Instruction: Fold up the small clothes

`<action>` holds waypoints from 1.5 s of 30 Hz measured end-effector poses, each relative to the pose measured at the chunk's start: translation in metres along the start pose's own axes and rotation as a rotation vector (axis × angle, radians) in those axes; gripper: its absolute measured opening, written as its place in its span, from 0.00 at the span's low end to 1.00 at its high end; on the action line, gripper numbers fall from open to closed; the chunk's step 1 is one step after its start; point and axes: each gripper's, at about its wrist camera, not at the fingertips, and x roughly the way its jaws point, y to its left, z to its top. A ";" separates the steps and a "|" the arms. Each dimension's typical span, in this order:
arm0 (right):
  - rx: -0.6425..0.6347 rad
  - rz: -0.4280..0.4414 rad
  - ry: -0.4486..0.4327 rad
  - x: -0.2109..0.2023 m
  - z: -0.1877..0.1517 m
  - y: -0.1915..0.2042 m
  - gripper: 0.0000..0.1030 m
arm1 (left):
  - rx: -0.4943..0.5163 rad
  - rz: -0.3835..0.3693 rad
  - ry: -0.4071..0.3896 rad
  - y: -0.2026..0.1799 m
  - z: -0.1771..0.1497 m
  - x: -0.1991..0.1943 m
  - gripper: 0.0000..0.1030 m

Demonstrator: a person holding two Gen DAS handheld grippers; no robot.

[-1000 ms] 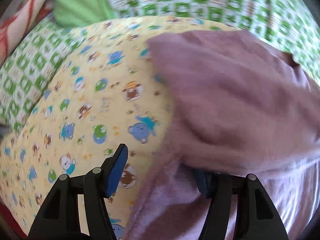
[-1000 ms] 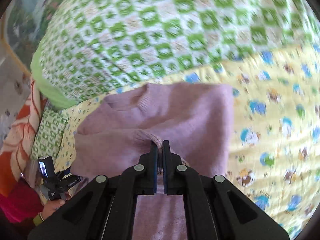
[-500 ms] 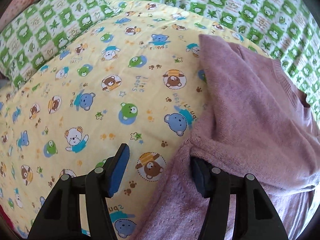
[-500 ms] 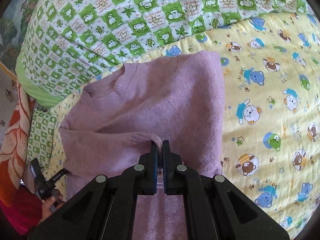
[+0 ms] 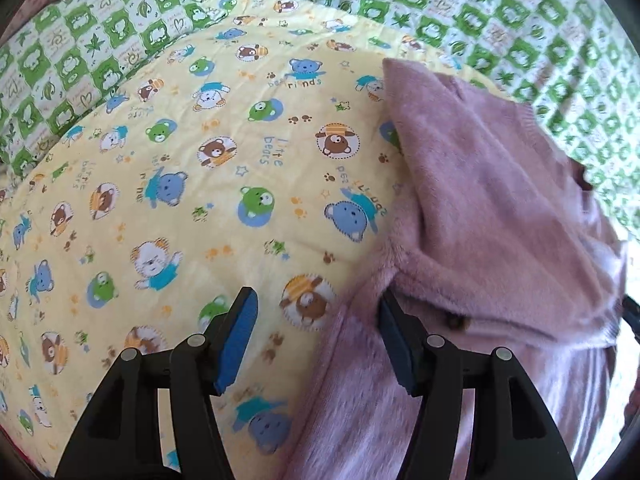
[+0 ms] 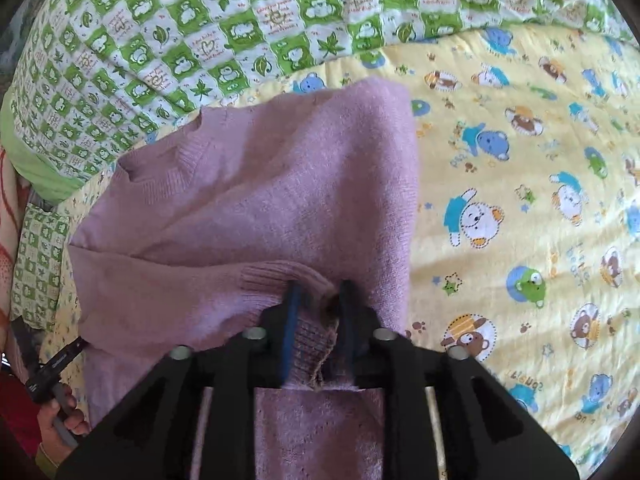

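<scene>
The step in hand looks like the release after a sleeve fold: the right hand-held gripper point(image 6: 316, 300) has just been opening, and the ribbed cuff point(image 6: 312, 344) of the pink sweater point(image 6: 256, 200) lies between its parted jaws, the blue pads no longer pressing on it. The sweater lies on the yellow bear-print sheet point(image 6: 520, 184) of the bed, neckline toward 10 o'clock in the right wrist view, with the green checked quilt point(image 6: 240, 32) beyond it at 12 o'clock. The left hand-held gripper point(image 5: 316, 344) stands spread; one finger is over the bare sheet, the other is tucked against the sweater's edge under a folded flap, and nothing is pinched. Both point steeply down at the bed. At 8 o'clock in the right wrist view the person's left hand point(image 6: 60, 432) shows on its handle. Next, I judge, the right one should draw clear without dragging the cuff, then the lower hem calls for a grip to fold the body upward; soft knit may slide and undo the fold
</scene>
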 end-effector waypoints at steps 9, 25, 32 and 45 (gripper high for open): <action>-0.079 0.032 -0.101 -0.036 -0.002 0.023 0.49 | -0.047 -0.106 -0.055 0.016 0.028 -0.041 0.66; -0.134 0.105 -0.076 -0.006 -0.002 0.036 0.62 | -0.120 -0.225 0.077 -0.034 0.134 0.047 0.78; -0.406 0.125 -0.026 0.019 0.010 0.095 0.66 | -0.131 -0.226 0.105 -0.039 0.152 0.063 0.78; -0.436 0.028 0.029 0.036 0.001 0.049 0.58 | 0.303 -0.046 0.144 -0.110 0.172 0.086 0.13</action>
